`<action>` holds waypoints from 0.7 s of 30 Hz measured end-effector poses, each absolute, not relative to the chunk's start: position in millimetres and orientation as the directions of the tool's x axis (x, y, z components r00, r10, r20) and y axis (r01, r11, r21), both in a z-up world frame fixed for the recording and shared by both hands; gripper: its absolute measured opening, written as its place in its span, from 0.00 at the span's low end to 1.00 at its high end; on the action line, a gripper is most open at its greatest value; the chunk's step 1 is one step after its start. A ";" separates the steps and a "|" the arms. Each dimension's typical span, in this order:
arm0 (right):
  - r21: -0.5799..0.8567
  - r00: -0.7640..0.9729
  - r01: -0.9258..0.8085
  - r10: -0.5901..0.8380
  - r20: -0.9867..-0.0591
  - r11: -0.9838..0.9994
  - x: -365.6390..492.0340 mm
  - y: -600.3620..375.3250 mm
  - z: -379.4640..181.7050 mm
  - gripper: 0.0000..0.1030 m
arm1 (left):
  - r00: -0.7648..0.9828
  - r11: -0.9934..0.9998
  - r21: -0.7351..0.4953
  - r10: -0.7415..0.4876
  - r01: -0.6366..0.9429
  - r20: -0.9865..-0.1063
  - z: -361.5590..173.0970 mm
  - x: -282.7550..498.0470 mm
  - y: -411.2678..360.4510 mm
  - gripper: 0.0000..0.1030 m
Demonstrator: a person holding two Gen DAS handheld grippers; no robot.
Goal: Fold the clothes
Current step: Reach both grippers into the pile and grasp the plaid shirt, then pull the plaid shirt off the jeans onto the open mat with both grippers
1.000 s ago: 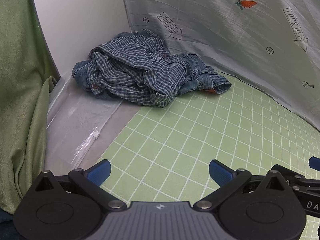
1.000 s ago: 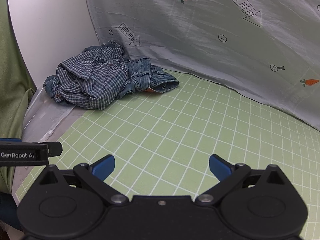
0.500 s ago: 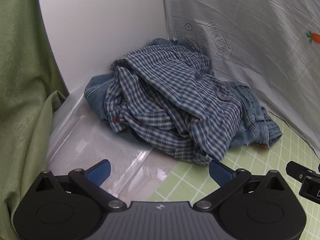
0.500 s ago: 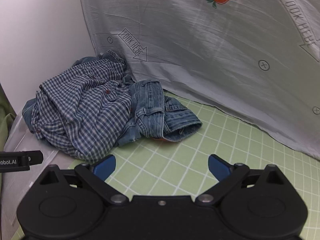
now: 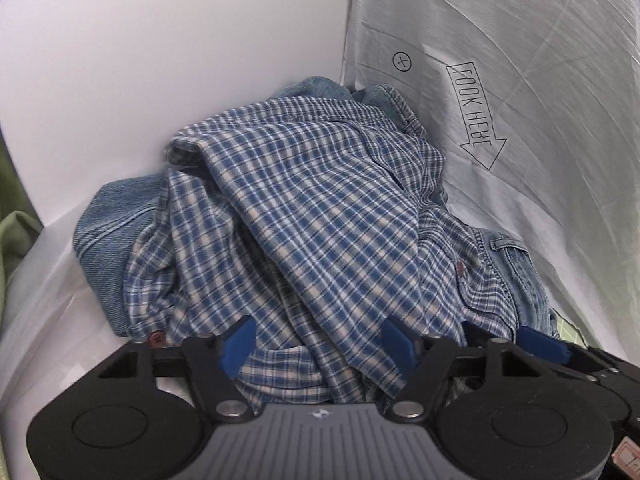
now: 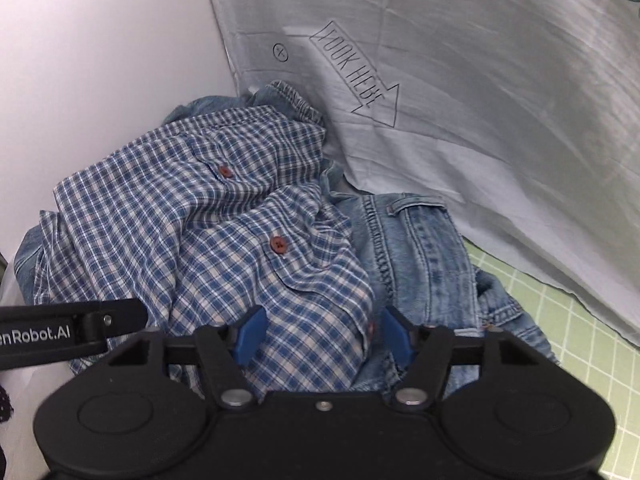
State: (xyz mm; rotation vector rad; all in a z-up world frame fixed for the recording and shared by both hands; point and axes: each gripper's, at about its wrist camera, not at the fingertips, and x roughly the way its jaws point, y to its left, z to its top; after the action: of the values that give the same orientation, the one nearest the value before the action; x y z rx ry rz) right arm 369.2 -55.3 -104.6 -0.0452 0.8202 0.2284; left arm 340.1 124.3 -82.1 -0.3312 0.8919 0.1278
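Lying heaped in the corner where the plain white wall panel (image 5: 160, 80) meets the hanging grey sheet printed with "LOOK HERE" arrows (image 5: 520, 80) is a crumpled blue-and-white checked cotton shirt (image 5: 304, 208), the landmark for everything here. To the left of the shirt, a fold of olive-green cloth (image 5: 8, 216) shows at the frame edge, and clear plastic film (image 5: 48, 300) covers the bench below the shirt's left side. A faded blue denim garment (image 5: 108, 236) lies under the shirt, sticking out at its left, behind it against the corner, and at its right, where stitched seams and a belt loop show (image 6: 416, 240). The left gripper (image 5: 318, 342) sits low against the near edge of the shirt, its blue fingertips (image 5: 238, 340) partway apart with checked fabric bunched between them; the fabric fills the gap, but I cannot tell whether the pads press it. Just right of it, the right gripper (image 6: 324, 334) is also at the shirt's near edge, beside the denim, its blue pads (image 6: 252, 334) set at a moderate width around a fold of the shirt near a reddish-brown button (image 6: 279, 244); a firm clamp cannot be confirmed. To the right of the shirt and denim, the green bench mat with a white grid (image 6: 568, 320) is visible below the grey sheet
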 end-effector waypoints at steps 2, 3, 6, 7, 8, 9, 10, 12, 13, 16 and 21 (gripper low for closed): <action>0.063 0.650 -0.225 0.198 -0.734 0.972 371.6 -54.8 -106.2 0.46 | 0.632 0.940 -0.248 -0.048 -0.233 -0.773 -81.2 342.7 122.7 0.27; 0.061 0.650 -0.230 0.200 -0.733 0.971 369.7 -55.9 -104.8 0.32 | 0.638 0.942 -0.246 -0.044 -0.231 -0.769 -79.7 343.0 121.0 0.12; 0.057 0.671 -0.263 0.225 -0.706 0.963 357.5 -63.2 -96.9 0.13 | 0.664 0.948 -0.236 -0.038 -0.212 -0.747 -71.2 337.4 116.1 0.03; 0.061 0.680 -0.269 0.235 -0.695 0.961 350.1 -66.8 -92.3 0.09 | 0.675 0.949 -0.239 -0.039 -0.207 -0.737 -66.5 332.6 115.1 0.03; 0.064 0.687 -0.274 0.242 -0.685 0.960 342.5 -70.2 -87.4 0.09 | 0.682 0.951 -0.238 -0.040 -0.199 -0.730 -61.8 327.3 113.8 0.03; 0.062 0.697 -0.279 0.247 -0.673 0.958 333.2 -73.0 -81.6 0.08 | 0.691 0.953 -0.236 -0.043 -0.187 -0.722 -55.7 320.9 111.8 0.03; 0.057 0.709 -0.279 0.246 -0.661 0.959 322.0 -75.8 -75.2 0.08 | 0.702 0.955 -0.239 -0.050 -0.174 -0.711 -48.8 313.1 109.9 0.02; 0.049 0.732 -0.273 0.241 -0.637 0.961 297.7 -81.8 -62.6 0.08 | 0.717 0.955 -0.254 -0.071 -0.151 -0.693 -36.0 295.2 104.5 0.02; 0.042 0.744 -0.265 0.233 -0.626 0.963 283.3 -85.9 -56.6 0.08 | 0.722 0.955 -0.265 -0.087 -0.136 -0.686 -30.0 285.3 100.5 0.02; 0.040 0.770 -0.218 0.197 -0.607 0.975 233.8 -108.3 -42.3 0.08 | 0.729 0.954 -0.289 -0.146 -0.074 -0.669 -12.6 250.2 79.1 0.02; 0.018 0.781 -0.096 0.086 -0.619 0.995 137.5 -164.8 -35.0 0.07 | 0.656 0.938 -0.333 -0.309 0.093 -0.688 -10.7 181.4 15.9 0.02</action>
State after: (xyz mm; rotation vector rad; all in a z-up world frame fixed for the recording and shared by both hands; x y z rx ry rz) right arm 137.5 -164.8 -35.0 -0.0151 0.6675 0.0987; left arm 181.4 15.9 -10.7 -0.2800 0.8260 -0.2312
